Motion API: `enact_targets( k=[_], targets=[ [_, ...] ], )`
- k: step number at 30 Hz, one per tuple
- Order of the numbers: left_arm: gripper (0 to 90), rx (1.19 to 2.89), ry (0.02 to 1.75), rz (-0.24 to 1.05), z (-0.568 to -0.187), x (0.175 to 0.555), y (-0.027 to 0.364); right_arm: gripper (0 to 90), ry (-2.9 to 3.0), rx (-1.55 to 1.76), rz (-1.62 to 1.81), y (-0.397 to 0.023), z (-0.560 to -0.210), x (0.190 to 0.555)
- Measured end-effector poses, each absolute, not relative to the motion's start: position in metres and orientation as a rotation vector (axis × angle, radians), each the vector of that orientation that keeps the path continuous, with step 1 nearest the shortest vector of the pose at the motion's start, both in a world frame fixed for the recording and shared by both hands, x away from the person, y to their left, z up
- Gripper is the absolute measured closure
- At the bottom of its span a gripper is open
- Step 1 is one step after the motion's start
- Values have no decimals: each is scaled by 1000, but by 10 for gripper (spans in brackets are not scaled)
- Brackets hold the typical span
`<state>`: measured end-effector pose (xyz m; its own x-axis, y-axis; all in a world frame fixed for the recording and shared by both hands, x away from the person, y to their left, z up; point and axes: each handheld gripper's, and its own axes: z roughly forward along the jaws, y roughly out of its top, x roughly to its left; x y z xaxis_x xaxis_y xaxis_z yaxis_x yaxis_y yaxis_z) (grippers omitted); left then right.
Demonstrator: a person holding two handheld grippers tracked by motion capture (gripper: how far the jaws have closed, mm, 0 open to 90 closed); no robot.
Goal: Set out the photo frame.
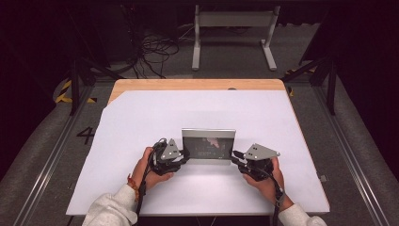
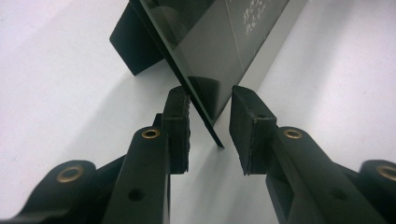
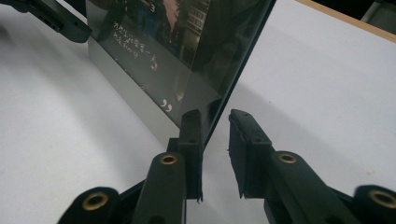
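One picture frame stands upright at centre of the high view, on a white sheet over a wooden table. Two grippers flank it: the left gripper and right gripper, jaws apart around its lower corners. The left gripper view alone shows the black back stand. Cables sprawl on the dark floor beyond.
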<state>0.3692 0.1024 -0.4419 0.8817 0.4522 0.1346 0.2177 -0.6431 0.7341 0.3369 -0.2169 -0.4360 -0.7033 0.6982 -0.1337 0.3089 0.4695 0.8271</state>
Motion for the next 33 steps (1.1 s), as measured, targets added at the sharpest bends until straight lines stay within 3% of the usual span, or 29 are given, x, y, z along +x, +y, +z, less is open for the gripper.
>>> enact_targets(
  k=[15,33],
  targets=[
    [661,2262,439,412,-430,348,116,607,2294,743,1101,-215,-430,323],
    [516,2281,467,448,-437,323,149,481,2310,707,1061,-232,-432,304]
  ],
)
